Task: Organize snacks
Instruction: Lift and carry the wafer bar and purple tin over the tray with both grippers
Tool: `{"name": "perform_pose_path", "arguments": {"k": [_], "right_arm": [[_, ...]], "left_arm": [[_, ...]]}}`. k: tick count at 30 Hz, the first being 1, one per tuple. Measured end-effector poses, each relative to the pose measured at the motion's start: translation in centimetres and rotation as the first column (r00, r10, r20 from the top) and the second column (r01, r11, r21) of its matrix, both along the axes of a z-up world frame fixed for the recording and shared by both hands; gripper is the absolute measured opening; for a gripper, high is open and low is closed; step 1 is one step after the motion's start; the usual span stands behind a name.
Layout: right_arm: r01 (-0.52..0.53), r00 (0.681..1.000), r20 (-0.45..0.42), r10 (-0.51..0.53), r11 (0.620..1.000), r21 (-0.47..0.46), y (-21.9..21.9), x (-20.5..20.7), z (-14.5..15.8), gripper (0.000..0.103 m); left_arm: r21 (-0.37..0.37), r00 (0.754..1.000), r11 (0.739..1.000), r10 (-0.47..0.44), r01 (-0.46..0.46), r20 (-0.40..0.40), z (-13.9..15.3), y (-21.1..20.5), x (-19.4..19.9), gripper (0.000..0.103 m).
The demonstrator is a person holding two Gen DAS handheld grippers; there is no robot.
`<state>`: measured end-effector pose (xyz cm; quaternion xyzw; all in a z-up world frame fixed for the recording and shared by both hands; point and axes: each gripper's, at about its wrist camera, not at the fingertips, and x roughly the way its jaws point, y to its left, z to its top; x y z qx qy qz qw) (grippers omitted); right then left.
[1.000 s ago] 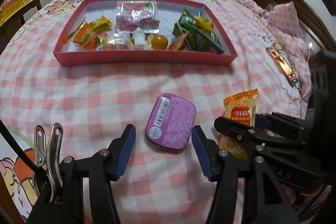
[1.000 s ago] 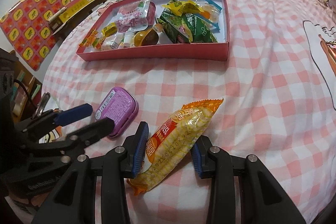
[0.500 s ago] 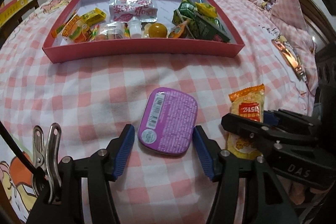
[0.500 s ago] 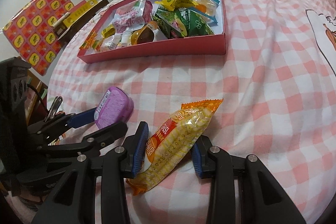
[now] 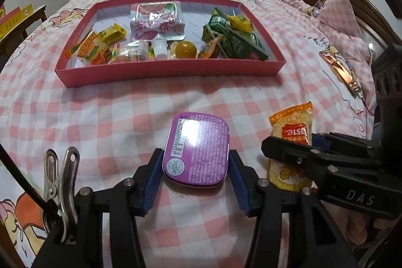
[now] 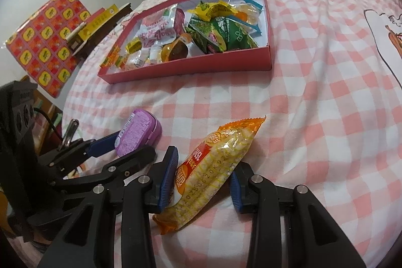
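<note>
1. Purple tin is sitting clamped between the left gripper pads, lifting off the bedspread.
2. Right gripper is pinching the orange packet.
3. Red box is waiting ahead; both loads should probably clear its near wall.

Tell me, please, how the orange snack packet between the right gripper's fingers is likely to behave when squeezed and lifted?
The snack packet looks like thin crinkly film, so it will probably flex and sag at its ends. Its glossy wrapper may slip in the right gripper. The ridged contents look brittle, so a hard squeeze could crush them.
</note>
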<state>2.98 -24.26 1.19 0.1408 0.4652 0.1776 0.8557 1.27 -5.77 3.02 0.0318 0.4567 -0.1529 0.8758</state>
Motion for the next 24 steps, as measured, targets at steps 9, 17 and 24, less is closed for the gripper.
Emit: {"name": "perform_pose_path", "arguments": {"k": [9, 17, 24], "right_arm": [[0.002, 0.999, 0.048, -0.002, 1.0, 0.001, 0.7, 0.4, 1.8, 0.027], [0.004, 0.993, 0.12, 0.001, 0.999, -0.037, 1.2, 1.3, 4.1, 0.024], [-0.013, 0.986, 0.164, 0.022, 0.998, -0.056, 1.8, 3.0, 6.2, 0.024]], "left_arm": [[-0.03, 0.999, 0.999, 0.029, -0.028, 0.03, 1.4, 1.4, 0.6, 0.053], [-0.055, 0.996, 0.996, 0.066, -0.063, 0.065, 3.4, 2.9, 1.8, 0.053], [-0.071, 0.991, 0.994, 0.095, -0.089, 0.093, 5.2, 3.7, 3.8, 0.053]]}}
